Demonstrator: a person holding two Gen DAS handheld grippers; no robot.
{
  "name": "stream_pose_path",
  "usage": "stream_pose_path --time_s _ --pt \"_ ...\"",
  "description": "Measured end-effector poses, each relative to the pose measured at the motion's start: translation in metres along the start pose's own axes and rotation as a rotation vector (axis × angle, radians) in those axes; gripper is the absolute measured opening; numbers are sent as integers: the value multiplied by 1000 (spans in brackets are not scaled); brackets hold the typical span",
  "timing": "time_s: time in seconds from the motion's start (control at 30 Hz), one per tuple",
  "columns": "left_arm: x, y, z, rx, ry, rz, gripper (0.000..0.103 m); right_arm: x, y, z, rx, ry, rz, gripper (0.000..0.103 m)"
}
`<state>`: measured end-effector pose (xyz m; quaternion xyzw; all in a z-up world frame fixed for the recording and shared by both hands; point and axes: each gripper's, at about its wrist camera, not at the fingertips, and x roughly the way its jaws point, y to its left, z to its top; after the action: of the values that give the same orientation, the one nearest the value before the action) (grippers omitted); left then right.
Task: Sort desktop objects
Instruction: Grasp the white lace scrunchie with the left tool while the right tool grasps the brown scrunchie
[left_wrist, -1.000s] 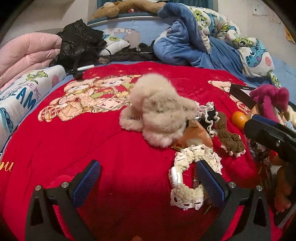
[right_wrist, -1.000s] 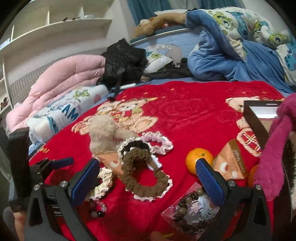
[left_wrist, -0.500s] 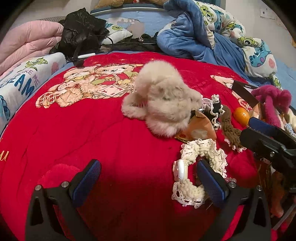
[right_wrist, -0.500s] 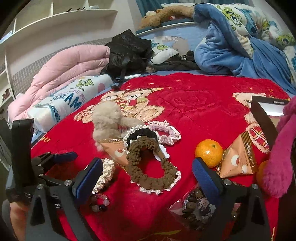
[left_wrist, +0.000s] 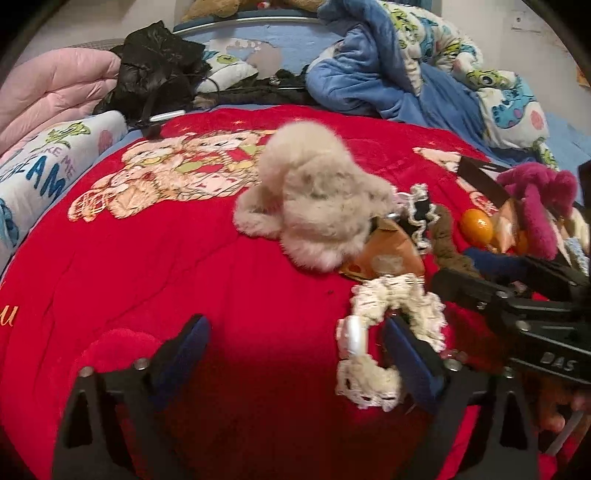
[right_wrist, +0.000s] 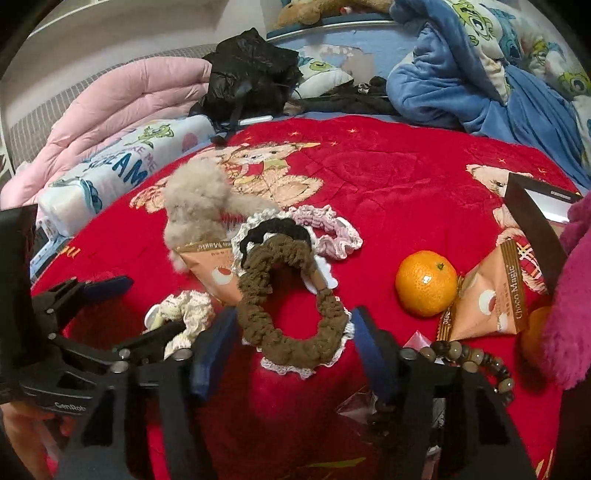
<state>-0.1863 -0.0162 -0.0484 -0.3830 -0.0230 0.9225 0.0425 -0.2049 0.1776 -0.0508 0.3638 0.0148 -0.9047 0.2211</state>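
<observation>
brown scrunchie (right_wrist: 291, 314) between right tool (right_wrist: 295, 354) fingers, tangerine (right_wrist: 426, 283) beside

1. The magenta plush (right_wrist: 570, 291) is cut off by the right edge of the right wrist view and hides part of the dark box (right_wrist: 532, 218) near the red blanket's (right_wrist: 388, 177) right edge.
2. The beige fluffy toy (left_wrist: 314, 206) is blurred in the left wrist view and covers the orange snack packet's (left_wrist: 384, 254) far end.
3. A bead bracelet (right_wrist: 476, 360) lies partly behind the right gripper's (right_wrist: 295, 354) finger.
4. The brown plush (right_wrist: 325, 9) at the bed's far edge is cropped.
</observation>
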Motion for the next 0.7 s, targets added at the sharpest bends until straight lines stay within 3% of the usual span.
stream_pose_path --time_s 0.07,0.17,0.2,0.37,0.47,0.7 --pt "-2 -1 0 7 -13 3 78 2 1 -1 -9 13 7 38" --pt "-2 -5 -1 25 -18 27 61 4 3 -2 -18 24 1 27" --pt "-3 -6 -2 31 -23 23 52 4 3 -3 -17 22 6 25" --pt "-7 -9 -3 51 -49 14 25 -2 3 -3 -14 -8 39 17" --pt "-9 -5 -3 39 -63 7 18 -7 6 -4 -23 -30 45 17" --pt "-12 -3 -3 30 -83 -3 17 -9 3 -2 -9 -43 50 18"
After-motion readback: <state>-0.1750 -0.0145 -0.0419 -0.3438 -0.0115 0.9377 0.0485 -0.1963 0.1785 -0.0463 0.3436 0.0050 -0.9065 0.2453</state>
